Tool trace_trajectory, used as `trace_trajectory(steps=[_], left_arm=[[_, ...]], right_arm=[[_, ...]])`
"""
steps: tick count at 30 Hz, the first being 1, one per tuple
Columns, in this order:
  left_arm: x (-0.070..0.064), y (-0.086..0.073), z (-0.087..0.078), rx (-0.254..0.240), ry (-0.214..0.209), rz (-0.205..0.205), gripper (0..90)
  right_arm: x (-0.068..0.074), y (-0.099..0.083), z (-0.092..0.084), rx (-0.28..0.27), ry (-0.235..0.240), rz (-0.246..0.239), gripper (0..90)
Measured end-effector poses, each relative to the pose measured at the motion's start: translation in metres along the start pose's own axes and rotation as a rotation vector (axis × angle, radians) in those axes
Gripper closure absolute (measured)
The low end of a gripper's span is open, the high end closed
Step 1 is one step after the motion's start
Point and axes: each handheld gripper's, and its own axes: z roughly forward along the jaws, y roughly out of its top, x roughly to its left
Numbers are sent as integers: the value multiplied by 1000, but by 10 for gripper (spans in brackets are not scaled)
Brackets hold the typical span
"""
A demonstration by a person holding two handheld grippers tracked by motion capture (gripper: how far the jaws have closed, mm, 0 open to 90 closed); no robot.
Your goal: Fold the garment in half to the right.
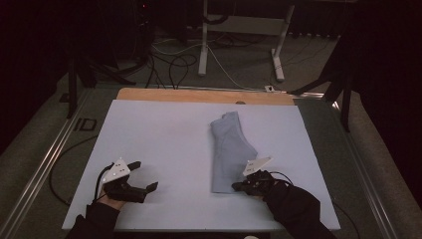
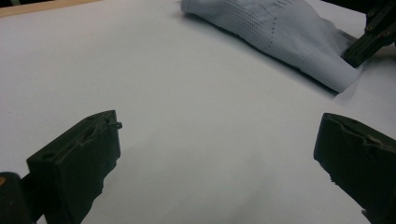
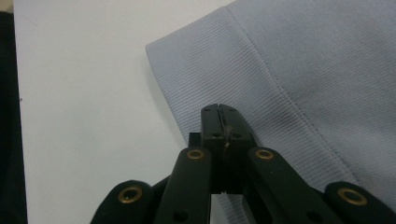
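Folded blue cloth [image 1: 229, 149] lies flat; right gripper [image 1: 238, 186] closed at its hem, left gripper [image 1: 145, 175] spread.

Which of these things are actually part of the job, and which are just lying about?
In use:
- blue garment
- right hand-held gripper, shut at the garment's near edge
- left hand-held gripper, open

Lying about:
- cables on the floor
- white table legs
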Motion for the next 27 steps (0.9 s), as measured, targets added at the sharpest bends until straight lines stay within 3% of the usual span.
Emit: trace_trajectory(steps=[4,6,10,13,16,19,22,23,24,25,27], left_arm=[[0,0,-1,0,3,0,15],[0,0,-1,4,0,5,15],[0,0,-1,4,-2,4,12],[1,0,-2,5,-3,2,10],[1,0,-2,5,-4,5,9],[2,0,-3,2,-2,5,9],[2,0,-3,4,-4,9,9],[2,0,-3,6,-5,6,9],[2,0,-3,7,-7,6,9],[1,0,-2,9,-8,7,9],[1,0,-2,14,-12,13,9]], right_arm=[[-1,1,-1,-8,-4,15,900],[-1,3,-5,-39,18,-2,900],[0,9,-9,-66,1,-7,862],[3,15,-14,-104,8,-14,707],[2,17,-16,-126,9,-11,635],[-2,18,-20,-169,1,8,424],[-2,19,-22,-179,-7,16,347],[-2,19,-23,-187,-9,20,295],[-4,19,-24,-197,-2,28,171],[-4,19,-24,-201,20,32,124],[-6,19,-25,-203,26,41,90]])
